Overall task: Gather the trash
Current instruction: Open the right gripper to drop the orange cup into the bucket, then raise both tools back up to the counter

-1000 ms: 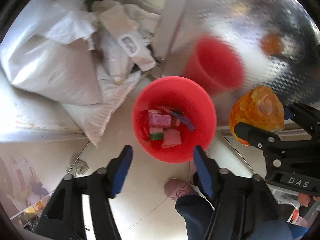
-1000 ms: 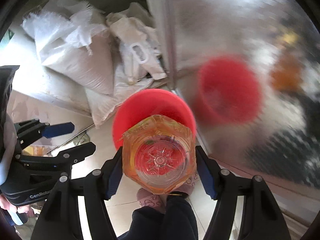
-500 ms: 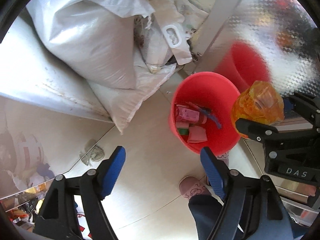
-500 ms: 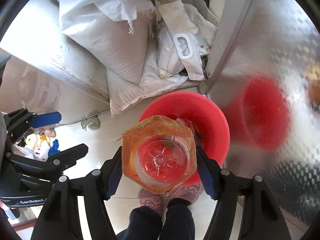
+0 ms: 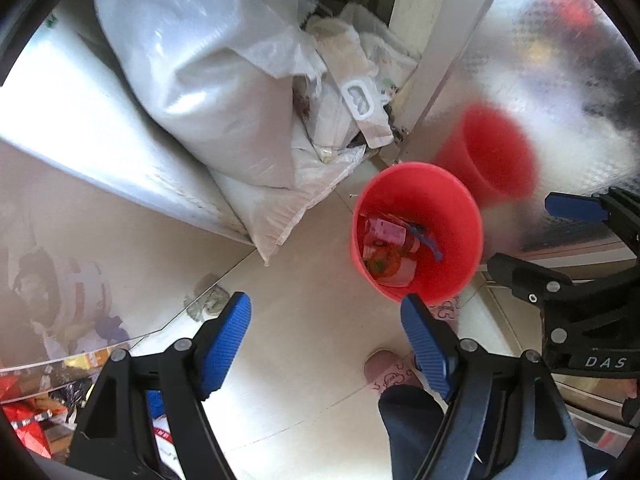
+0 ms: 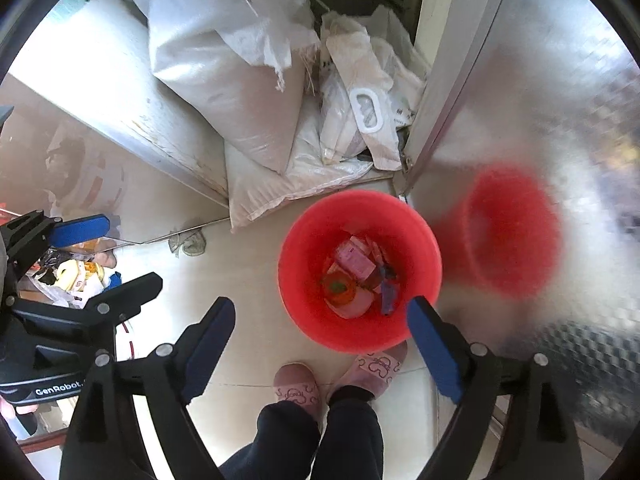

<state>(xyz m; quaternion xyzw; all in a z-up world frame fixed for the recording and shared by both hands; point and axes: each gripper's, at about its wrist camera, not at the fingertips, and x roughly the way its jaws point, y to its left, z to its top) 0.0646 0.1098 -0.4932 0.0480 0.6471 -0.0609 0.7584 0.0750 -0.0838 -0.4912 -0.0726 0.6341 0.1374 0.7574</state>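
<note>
Below, the orange bottle (image 6: 340, 290) is shown lying in the red bucket (image 6: 316, 216) on the floor, while the right gripper (image 6: 320, 346), opening and empty, and the wide, empty left gripper (image 5: 326, 340) are best raised clear of its rim.

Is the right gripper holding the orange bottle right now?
No: the right gripper has nothing between its opening jaws, and the orange bottle lies inside the red bin.

Left gripper (image 5: 326, 320) pointed straight down, jaws wide apart and empty. Right gripper (image 6: 320, 326) (also aimed downward) had jaws opening, nothing between its blue pads (image 6: 434, 346).
</note>
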